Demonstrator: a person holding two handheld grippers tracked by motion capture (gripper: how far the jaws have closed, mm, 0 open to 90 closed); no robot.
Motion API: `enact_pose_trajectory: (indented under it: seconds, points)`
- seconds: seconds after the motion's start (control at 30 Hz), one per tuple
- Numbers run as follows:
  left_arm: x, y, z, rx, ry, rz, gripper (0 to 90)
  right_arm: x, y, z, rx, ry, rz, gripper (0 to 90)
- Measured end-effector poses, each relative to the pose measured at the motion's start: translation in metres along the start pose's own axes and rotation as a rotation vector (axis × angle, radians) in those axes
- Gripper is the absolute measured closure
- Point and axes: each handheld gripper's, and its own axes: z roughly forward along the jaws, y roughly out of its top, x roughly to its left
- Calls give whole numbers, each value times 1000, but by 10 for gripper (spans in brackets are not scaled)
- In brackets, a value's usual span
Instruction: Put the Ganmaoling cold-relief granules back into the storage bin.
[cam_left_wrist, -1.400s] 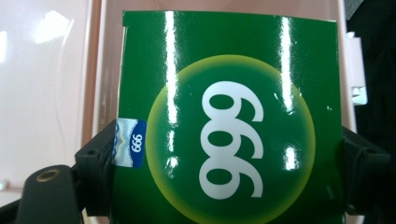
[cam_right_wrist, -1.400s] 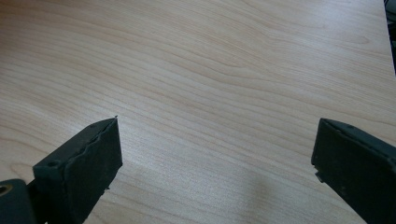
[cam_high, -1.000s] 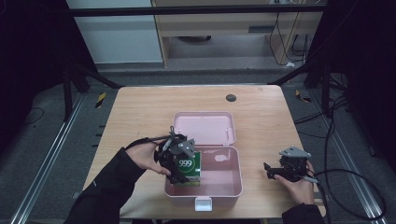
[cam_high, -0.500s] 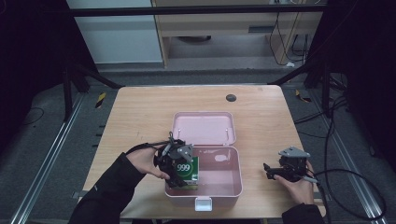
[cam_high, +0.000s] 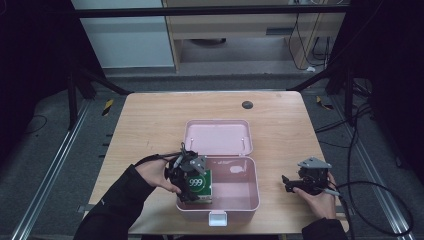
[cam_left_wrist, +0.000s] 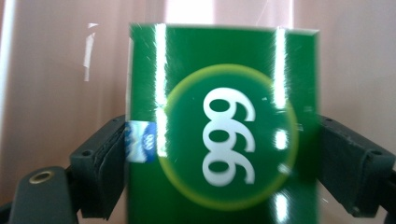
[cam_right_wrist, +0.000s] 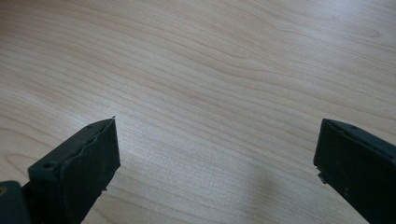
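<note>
A green box marked "999" (cam_high: 198, 186) (cam_left_wrist: 224, 135) is held in the left part of an open pink case (cam_high: 250, 192), over its floor. My left gripper (cam_high: 194, 186) (cam_left_wrist: 223, 154) is shut on the green box, one black jaw on each side. The case's lid (cam_high: 218, 138) lies flat behind the tray. My right gripper (cam_high: 289, 184) (cam_right_wrist: 217, 163) stands open on the bare wood to the right of the case, jaws wide apart, nothing between them.
The wooden table (cam_high: 150, 125) has a small dark round hole (cam_high: 247, 104) near its far edge. A white latch (cam_high: 218, 218) sits on the case's front. Cables (cam_high: 380, 200) trail off the right side. Dark floor surrounds the table.
My left gripper has brought the green box a little lower and nearer the case's front left corner. The right gripper has stayed where it was.
</note>
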Motion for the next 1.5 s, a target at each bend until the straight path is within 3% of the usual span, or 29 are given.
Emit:
enact_pose_trajectory:
  seconds: [0.13, 0.37, 0.53, 0.77, 0.8, 0.87, 0.9, 1.03, 1.13, 1.17, 1.23, 1.4, 1.5]
  points:
    - [-2, 2, -13, -58, 14, -4, 121, 0, 0, 0, 4, 0, 3, 6]
    - [-9, 1, -35, -111, 48, 6, 175, 0, 0, -1, 5, -5, 4, 6]
    - [-12, -6, -56, -166, 112, -15, 237, 0, 0, -1, 2, -7, 11, 8]
    - [-14, -33, -80, -256, 203, -100, 301, -1, 0, -4, -13, -9, 20, 28]
    - [-13, -38, -83, -252, 236, -122, 308, -1, 0, -4, -14, -9, 22, 28]
    - [-13, -44, -85, -258, 251, -141, 316, -1, 0, -4, -13, -8, 21, 28]
    - [-13, -55, -87, -280, 272, -183, 321, 0, 0, -4, -12, -8, 25, 28]
    - [-11, -82, -80, -292, 275, -256, 330, -1, 0, -4, -18, -13, 30, 30]
    - [-7, -102, -69, -318, 272, -243, 325, -1, -1, -5, -23, -13, 34, 30]
    - [-7, -109, -65, -333, 264, -259, 329, -1, -1, -4, -22, -14, 39, 30]
    - [-11, -123, -59, -301, 259, -352, 328, 0, -1, -5, -22, -14, 38, 29]
    - [-6, -148, -37, -303, 247, -425, 330, 0, -1, -4, -20, -19, 33, 27]
    - [-3, -157, -28, -303, 222, -437, 327, -1, -1, -4, -17, -18, 29, 23]
